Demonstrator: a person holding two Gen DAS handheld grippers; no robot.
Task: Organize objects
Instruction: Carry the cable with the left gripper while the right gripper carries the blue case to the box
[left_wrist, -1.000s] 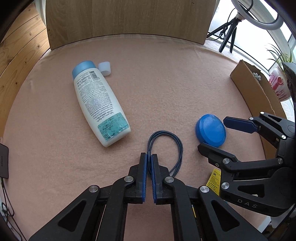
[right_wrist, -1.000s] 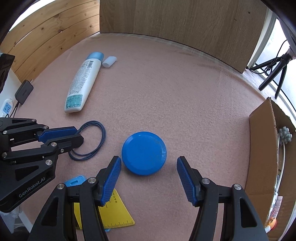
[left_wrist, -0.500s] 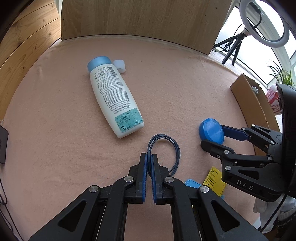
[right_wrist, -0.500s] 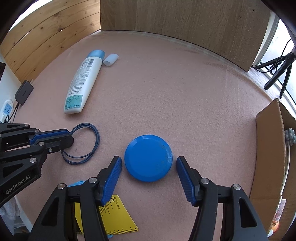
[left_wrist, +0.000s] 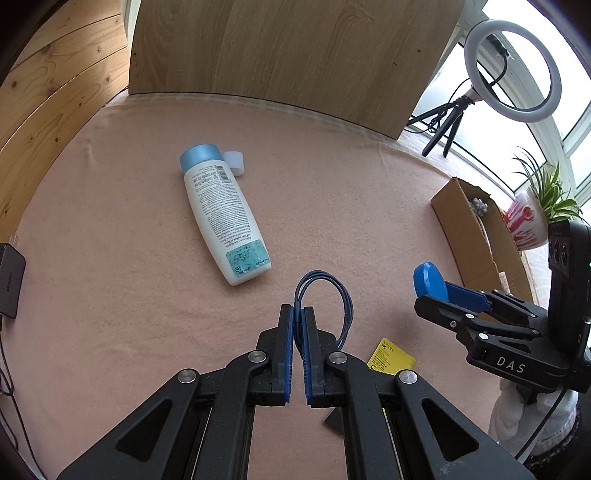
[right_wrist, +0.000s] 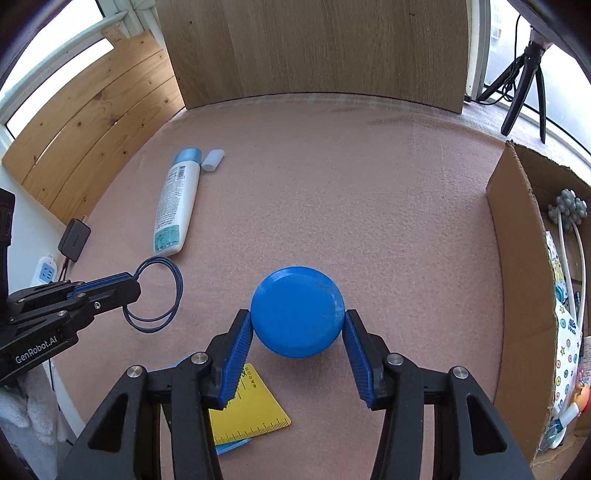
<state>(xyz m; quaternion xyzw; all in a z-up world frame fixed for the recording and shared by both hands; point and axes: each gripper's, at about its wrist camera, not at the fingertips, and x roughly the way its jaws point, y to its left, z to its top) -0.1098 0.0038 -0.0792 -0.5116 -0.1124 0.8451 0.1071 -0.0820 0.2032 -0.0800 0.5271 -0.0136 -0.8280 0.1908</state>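
Left wrist view: the left gripper (left_wrist: 298, 314) is clamped on a thin dark-blue cord loop (left_wrist: 334, 295), which hangs off the pink felt surface (left_wrist: 332, 177) near its near edge. A white plastic lotion bottle with a light-blue cap (left_wrist: 221, 214) lies flat toward the surface's far left, a small translucent cap (left_wrist: 234, 161) touching its neck. A brown cardboard box (left_wrist: 461, 221) stands at the right edge. A yellow ruler card (left_wrist: 391, 356) lies at the near edge.

Right wrist view: the right gripper (right_wrist: 298, 323) has just been closing; its blue pads (right_wrist: 240, 343) now press both sides of a round blue plastic lid (right_wrist: 297, 315), held tilted near the near edge. The cord loop (right_wrist: 162, 291) and left gripper (right_wrist: 133, 290) are at the left.
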